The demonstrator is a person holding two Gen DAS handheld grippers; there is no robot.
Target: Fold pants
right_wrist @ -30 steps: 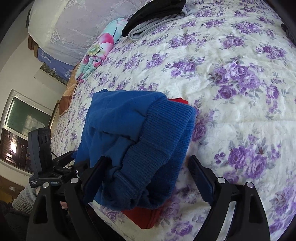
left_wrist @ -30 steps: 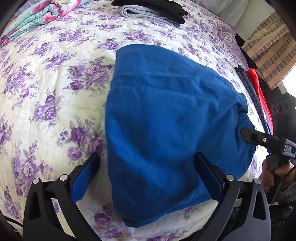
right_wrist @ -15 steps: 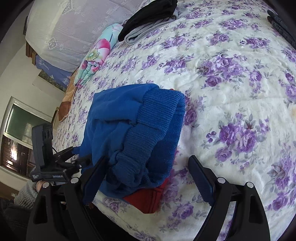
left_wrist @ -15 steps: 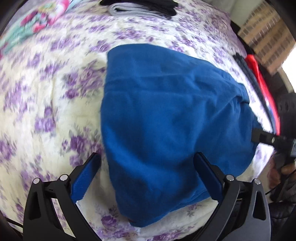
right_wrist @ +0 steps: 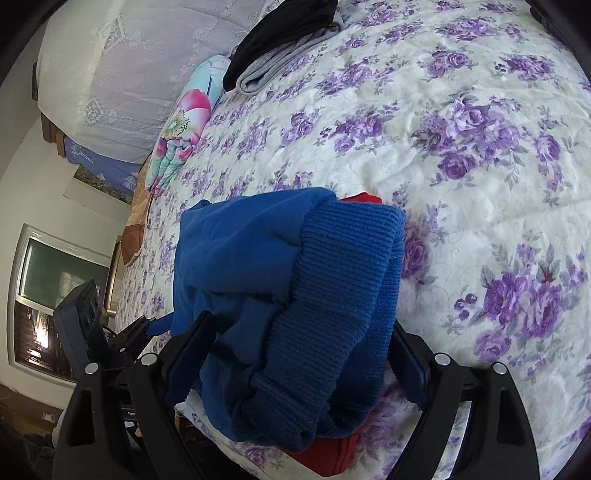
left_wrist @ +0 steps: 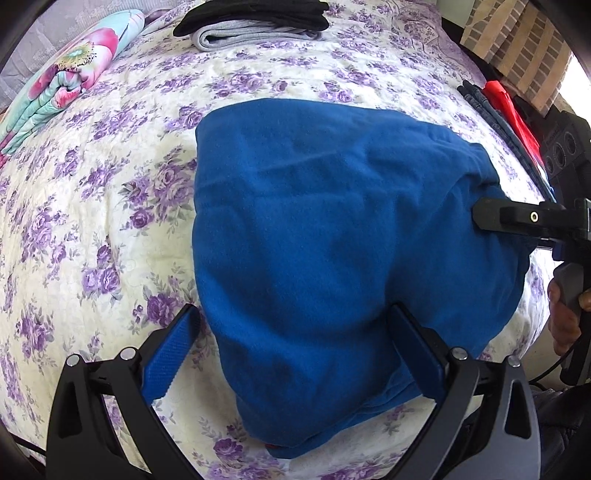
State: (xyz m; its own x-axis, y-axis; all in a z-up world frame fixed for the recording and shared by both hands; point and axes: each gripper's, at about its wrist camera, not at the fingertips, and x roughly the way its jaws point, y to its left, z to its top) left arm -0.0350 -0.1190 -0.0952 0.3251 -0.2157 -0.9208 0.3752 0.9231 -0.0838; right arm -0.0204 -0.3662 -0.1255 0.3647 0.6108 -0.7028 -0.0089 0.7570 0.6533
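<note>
The blue fleece pants point(left_wrist: 332, 236) lie folded in a thick pile on the floral bedspread point(left_wrist: 110, 206) near the bed's front edge. My left gripper point(left_wrist: 295, 354) is open, its fingers straddling the pile's near end. In the right wrist view the pants' ribbed cuff end point(right_wrist: 332, 295) bulges between the fingers of my right gripper point(right_wrist: 299, 354), which is open around it. The right gripper also shows in the left wrist view point(left_wrist: 517, 219) at the pile's right end. A red garment point(right_wrist: 325, 458) peeks out under the pants.
Folded grey and black clothes point(left_wrist: 255, 22) lie at the far side of the bed. A rolled floral quilt point(left_wrist: 62, 85) lies far left. Dark and red garments point(left_wrist: 498, 107) lie at the right edge. A brick wall point(left_wrist: 517, 44) stands beyond.
Both grippers have shifted slightly around the pile and stay open. The right gripper has come closer to the ribbed end. The pants lie the same.
</note>
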